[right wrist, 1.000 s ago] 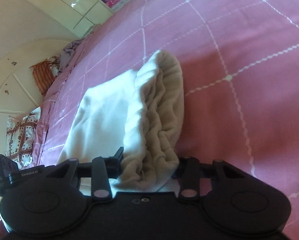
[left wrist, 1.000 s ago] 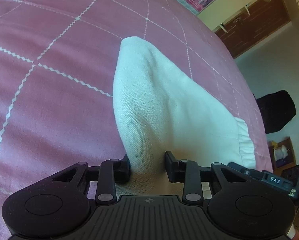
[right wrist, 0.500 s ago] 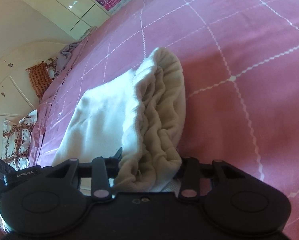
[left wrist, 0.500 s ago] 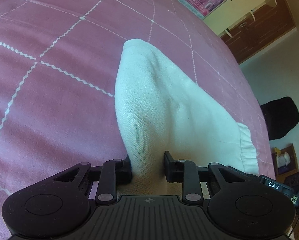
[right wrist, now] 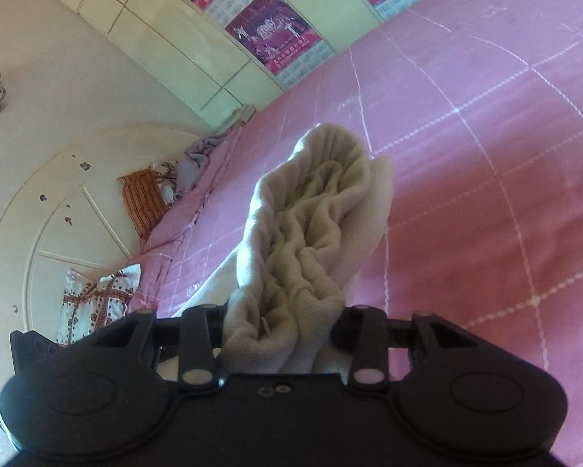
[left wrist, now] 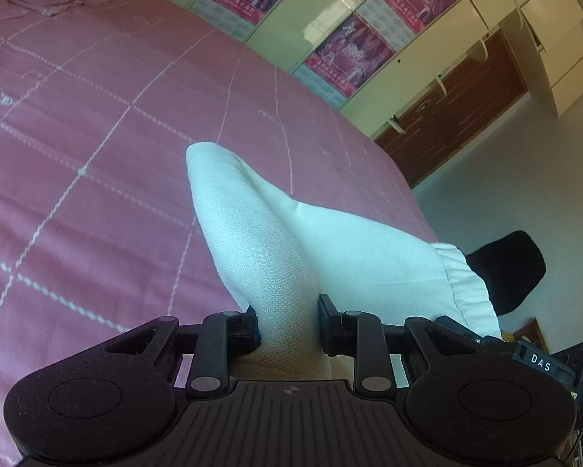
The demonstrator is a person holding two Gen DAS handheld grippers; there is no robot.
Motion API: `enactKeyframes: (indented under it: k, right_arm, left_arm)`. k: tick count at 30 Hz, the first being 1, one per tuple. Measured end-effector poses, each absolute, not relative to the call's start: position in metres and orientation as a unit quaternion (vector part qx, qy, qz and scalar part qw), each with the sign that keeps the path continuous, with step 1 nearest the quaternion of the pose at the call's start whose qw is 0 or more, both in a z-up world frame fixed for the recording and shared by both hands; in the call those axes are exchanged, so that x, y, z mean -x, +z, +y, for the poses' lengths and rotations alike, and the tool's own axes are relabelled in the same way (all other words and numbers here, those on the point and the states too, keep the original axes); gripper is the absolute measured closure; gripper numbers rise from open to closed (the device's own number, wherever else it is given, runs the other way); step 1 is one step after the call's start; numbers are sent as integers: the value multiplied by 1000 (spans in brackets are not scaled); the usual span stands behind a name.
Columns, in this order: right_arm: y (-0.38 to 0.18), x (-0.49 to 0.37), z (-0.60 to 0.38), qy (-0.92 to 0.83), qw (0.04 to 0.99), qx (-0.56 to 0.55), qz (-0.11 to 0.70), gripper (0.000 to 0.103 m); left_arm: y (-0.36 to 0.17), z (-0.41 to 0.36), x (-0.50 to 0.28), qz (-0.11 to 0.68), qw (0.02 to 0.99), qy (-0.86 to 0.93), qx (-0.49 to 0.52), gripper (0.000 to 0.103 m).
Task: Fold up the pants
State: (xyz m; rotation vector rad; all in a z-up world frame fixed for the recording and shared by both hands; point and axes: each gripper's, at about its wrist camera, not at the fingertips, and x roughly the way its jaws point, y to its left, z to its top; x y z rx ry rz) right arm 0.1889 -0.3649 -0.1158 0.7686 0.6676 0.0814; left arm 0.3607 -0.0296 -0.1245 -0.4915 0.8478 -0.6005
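Note:
White pants (left wrist: 260, 241) hang lifted off a pink checked bedspread (left wrist: 77, 163). My left gripper (left wrist: 289, 325) is shut on one edge of the cloth, which rises from its jaws to a folded tip far ahead. In the right wrist view the gathered elastic waistband of the pants (right wrist: 303, 233) is bunched between the jaws of my right gripper (right wrist: 281, 334), shut on it. The far end of the pants still touches the bedspread (right wrist: 486, 155). The other gripper's body shows at the lower right of the left wrist view.
Cream wardrobe doors with pink posters (left wrist: 349, 50) stand beyond the bed. A black chair (left wrist: 513, 268) sits on the floor past the bed's right edge. Patterned cushions and crumpled clothes (right wrist: 147, 198) lie at the bed's head by a rounded white headboard (right wrist: 57, 214).
Both grippers have risen with the pants, pulling most of the cloth up off the bedspread. The views now tilt up, showing the wardrobes and room.

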Motion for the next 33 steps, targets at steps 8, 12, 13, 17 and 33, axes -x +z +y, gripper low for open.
enactKeyframes:
  k: [8, 12, 13, 17, 33]
  right_arm:
    - [-101, -233, -397, 41, 889, -360, 279, 63]
    - [-123, -250, -412, 29, 885, -362, 292, 63]
    - [-132, -252, -417, 22, 881, -368, 298, 63]
    - [-172, -255, -429, -4, 866, -379, 327, 63]
    - [-215, -241, -414, -116, 870, -265, 399, 46]
  left_arm:
    - [-110, -72, -410, 374, 870, -242, 209, 75]
    - [-130, -95, -420, 395, 875, -225, 169, 75]
    - [-138, -101, -422, 400, 876, -220, 153, 75]
    - [-166, -121, -425, 424, 877, -205, 95, 75]
    - [-194, -139, -401, 434, 885, -161, -38, 58]
